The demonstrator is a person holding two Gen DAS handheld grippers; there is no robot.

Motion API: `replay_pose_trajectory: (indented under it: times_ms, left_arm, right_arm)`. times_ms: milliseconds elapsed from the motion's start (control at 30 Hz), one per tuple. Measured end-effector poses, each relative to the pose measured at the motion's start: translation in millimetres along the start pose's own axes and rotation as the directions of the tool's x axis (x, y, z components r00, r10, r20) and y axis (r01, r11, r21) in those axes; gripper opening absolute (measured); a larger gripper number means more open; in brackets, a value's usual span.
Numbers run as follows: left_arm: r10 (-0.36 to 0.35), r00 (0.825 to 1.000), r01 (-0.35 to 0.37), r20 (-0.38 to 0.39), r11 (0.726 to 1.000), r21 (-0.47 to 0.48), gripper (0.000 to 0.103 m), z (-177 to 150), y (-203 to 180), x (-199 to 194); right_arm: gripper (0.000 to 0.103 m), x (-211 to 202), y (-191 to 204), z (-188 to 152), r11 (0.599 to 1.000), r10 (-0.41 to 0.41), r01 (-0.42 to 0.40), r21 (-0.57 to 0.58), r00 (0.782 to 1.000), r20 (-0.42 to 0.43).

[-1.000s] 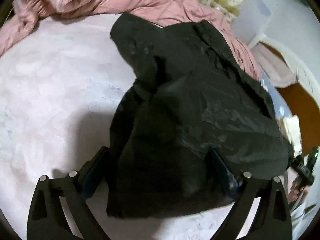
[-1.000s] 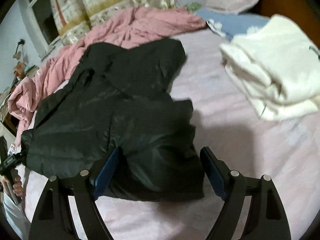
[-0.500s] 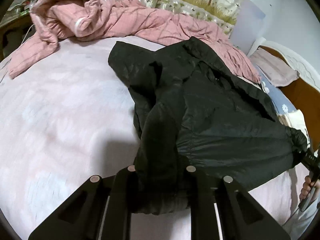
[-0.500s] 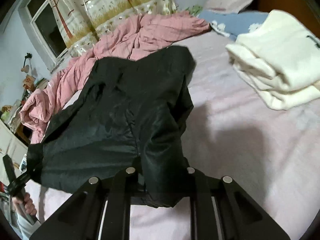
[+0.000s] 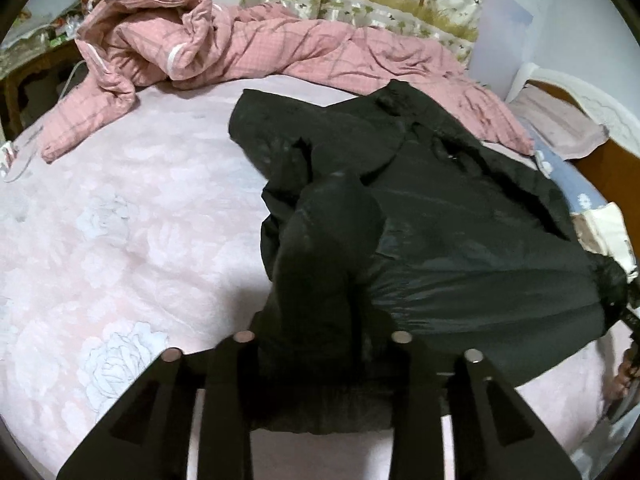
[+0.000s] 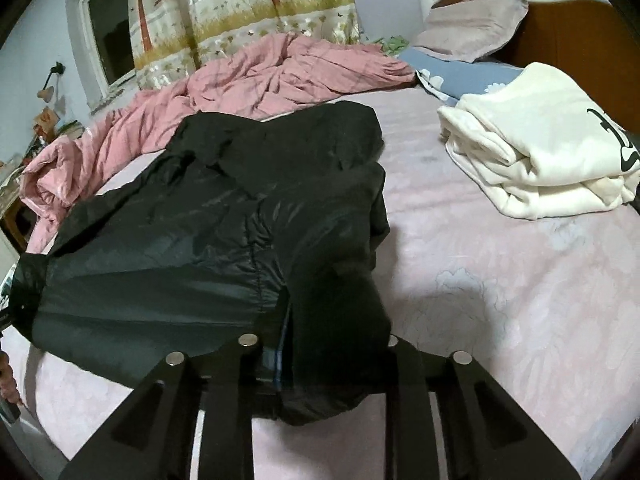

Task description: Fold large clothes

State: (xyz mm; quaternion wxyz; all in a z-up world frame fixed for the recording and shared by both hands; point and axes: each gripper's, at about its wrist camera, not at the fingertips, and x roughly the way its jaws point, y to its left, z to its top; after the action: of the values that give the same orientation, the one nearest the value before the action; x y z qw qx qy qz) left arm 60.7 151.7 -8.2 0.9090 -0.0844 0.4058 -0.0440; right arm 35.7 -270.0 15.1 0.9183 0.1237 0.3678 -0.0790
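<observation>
Both tongs are now gripping the near hem of the black padded jacket [image 5: 460, 248]: the left tongs [image 5: 320, 364] are pinching its near-left corner and the right tongs [image 6: 320, 364] its near-right corner, where a second ago both sets were standing wide open over fabric lying flat on the bed [image 5: 120, 248]. Since closing hard, the jaws have been easing apart slightly, yet a thick bunch of cloth is filling the gap in each view, so the hold is looking sound. With the corners caught, the hem is lifting off the pink floral sheet and stretching taut between the two hands, which suggests the fold of the near edge up toward the collar is just beginning. Farther off, the jacket's upper part is lying on the bed, just beside the rumpled pink quilt [image 5: 280, 52], with a folded cream garment [image 6: 540, 140] sitting well apart to the right. Bunched fabric is covering the pads themselves, so how deep the bite goes is hard to judge. Darkness is swallowing the seams, making sleeves and collar difficult to separate. Only slivers of the person's hands are showing at the frame edges, and the far side of the bed is running out of sight behind the quilt.
</observation>
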Motion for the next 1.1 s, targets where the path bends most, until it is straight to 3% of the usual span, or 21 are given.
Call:
replay_pose_trajectory:
  times_ms: [133, 200, 233, 300, 433, 500, 567, 700, 767, 800, 867, 900, 933, 967, 1000, 1100]
  left_arm:
    - [0.017, 1.0, -0.018, 0.014, 0.999, 0.034, 0.035, -2, -3, -1]
    - [0.035, 0.999, -0.036, 0.03, 0.998, 0.045, 0.041, -3, -4, -4]
    - [0.048, 0.998, -0.05, 0.038, 0.998, 0.047, 0.044, -3, -4, -6]
    - [0.065, 0.995, -0.069, 0.073, 0.996, 0.051, 0.063, -4, -5, -12]
    - [0.05, 0.988, -0.061, 0.147, 0.996, 0.071, 0.065, -4, -9, -29]
    - [0.05, 0.984, -0.066, 0.172, 0.994, 0.083, 0.085, -4, -11, -34]
    - [0.052, 0.984, -0.066, 0.169, 0.995, 0.08, 0.094, -3, -12, -34]
    - [0.027, 0.997, -0.031, 0.076, 0.998, 0.047, 0.094, -5, -7, -17]
    - [-0.059, 0.998, 0.059, -0.004, 0.998, 0.015, 0.088, -9, -3, 0]
    - [-0.133, 0.99, 0.133, -0.044, 0.991, -0.01, 0.076, -12, -2, 9]
    - [-0.181, 0.98, 0.178, -0.083, 0.983, -0.042, 0.062, -17, 0, 22]
    - [-0.181, 0.981, 0.178, -0.073, 0.983, -0.037, 0.044, -17, -1, 21]
    - [-0.19, 0.979, 0.188, -0.067, 0.982, -0.032, 0.035, -16, -3, 18]
    - [-0.207, 0.976, 0.205, -0.059, 0.978, -0.038, 0.025, -15, -4, 13]
    - [-0.216, 0.975, 0.214, -0.048, 0.976, -0.043, 0.021, -14, -4, 7]
    - [-0.194, 0.981, 0.194, -0.009, 0.981, -0.016, 0.018, -18, -7, -17]
  right_arm:
    - [0.031, -2, 0, -1, 1.0, -0.015, 0.016, -0.017, 1.0, 0.016]
    - [0.035, -3, 1, -1, 0.999, -0.035, 0.035, -0.021, 0.999, 0.022]
    - [0.04, -3, 1, -1, 0.999, -0.044, 0.045, -0.022, 0.999, 0.026]
    - [0.053, -8, 3, -1, 0.995, -0.093, 0.094, -0.028, 0.994, 0.05]
    - [0.072, -21, 2, 0, 0.988, -0.15, 0.154, -0.024, 0.98, 0.128]
    - [0.082, -28, -1, 0, 0.991, -0.128, 0.131, -0.008, 0.98, 0.153]
    - [0.088, -31, -3, 0, 0.997, -0.08, 0.079, 0.01, 0.985, 0.152]
    - [0.088, -15, -4, -2, 0.999, -0.003, 0.001, 0.038, 0.998, 0.062]
    - [0.088, 0, -6, -4, 0.997, 0.045, -0.046, 0.057, 0.999, 0.007]
    - [0.088, 9, -8, -6, 0.994, 0.069, -0.067, 0.081, 0.998, -0.016]
    - [0.089, 21, -14, -9, 0.985, 0.11, -0.104, 0.139, 0.993, -0.037]
    - [0.082, 22, -15, -10, 0.98, 0.131, -0.124, 0.154, 0.991, -0.035]
    - [0.058, 22, -14, -10, 0.977, 0.156, -0.149, 0.156, 0.987, -0.034]
    - [0.045, 19, -11, -10, 0.972, 0.189, -0.183, 0.145, 0.981, -0.032]
    - [0.026, 13, -9, -10, 0.971, 0.203, -0.199, 0.131, 0.979, -0.023]
    - [0.018, -15, -8, -10, 0.97, 0.205, -0.208, 0.123, 0.978, 0.034]
